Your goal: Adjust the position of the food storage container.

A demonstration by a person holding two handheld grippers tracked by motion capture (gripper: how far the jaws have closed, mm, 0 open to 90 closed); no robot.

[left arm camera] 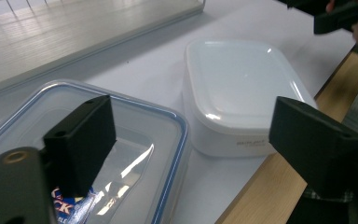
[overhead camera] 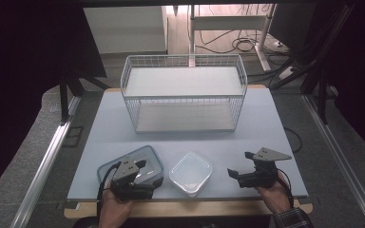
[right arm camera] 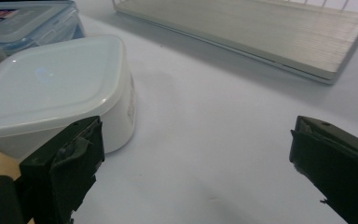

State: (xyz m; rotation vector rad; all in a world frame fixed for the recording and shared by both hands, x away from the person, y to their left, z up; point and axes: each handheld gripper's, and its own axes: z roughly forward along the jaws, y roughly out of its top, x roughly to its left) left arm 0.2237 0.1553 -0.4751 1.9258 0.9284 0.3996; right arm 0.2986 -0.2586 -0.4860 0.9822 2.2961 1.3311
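Left gripper (overhead camera: pixel 141 176) hovers over blue-rimmed clear container (overhead camera: pixel 148 156) at table's (overhead camera: pixel 261 123) near edge, fingers (left arm camera: pixel 81 140) spread wide, gripping nothing. White lidded container (overhead camera: pixel 190 173) sits just beside it, between both grippers. Right gripper (overhead camera: pixel 240 172) low over bare table, fingers (right arm camera: pixel 70 163) wide apart, empty. Wire basket (overhead camera: pixel 184 92) stands behind, well apart.

Blue-rimmed clear lidded box (overhead camera: pixel 147 159) flat beside closed white container (overhead camera: pixel 190 173).

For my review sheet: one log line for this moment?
left gripper: open over clear box | right gripper: open, empty | white box: between | rack: empty
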